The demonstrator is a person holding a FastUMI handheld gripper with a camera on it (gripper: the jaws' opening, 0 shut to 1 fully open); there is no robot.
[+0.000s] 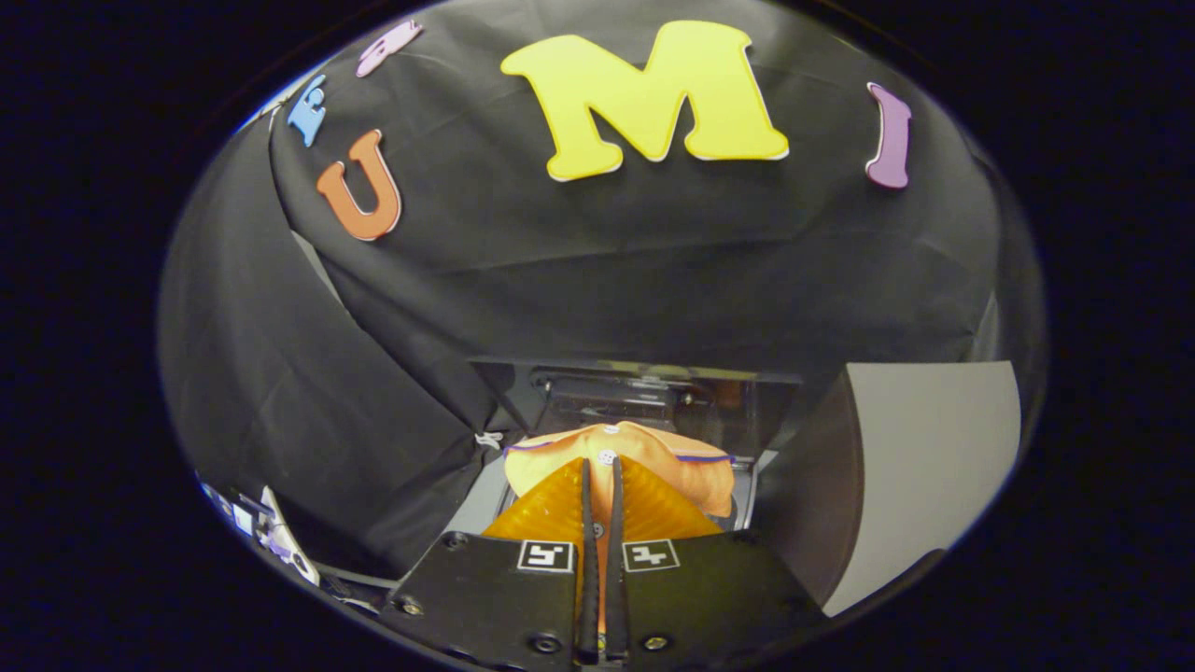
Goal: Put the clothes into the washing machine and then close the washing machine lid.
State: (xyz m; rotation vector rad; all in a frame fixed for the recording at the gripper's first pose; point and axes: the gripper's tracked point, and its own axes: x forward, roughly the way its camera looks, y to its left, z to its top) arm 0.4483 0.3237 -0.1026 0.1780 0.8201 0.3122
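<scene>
An orange garment (653, 457) with a thin purple trim and a small white button hangs from my gripper (602, 467). The two fingers are nearly together and pinch the cloth between them. Just beyond and below the garment lies the washing machine (653, 387), with its raised dark glossy lid (635, 383) standing behind the opening. The garment covers most of the opening, so the drum is hidden.
Black cloth drapes the booth wall behind and to the left of the machine. A pale grey panel (924, 457) stands to the right of the machine. A few small white and purple items (271, 537) lie low at the left.
</scene>
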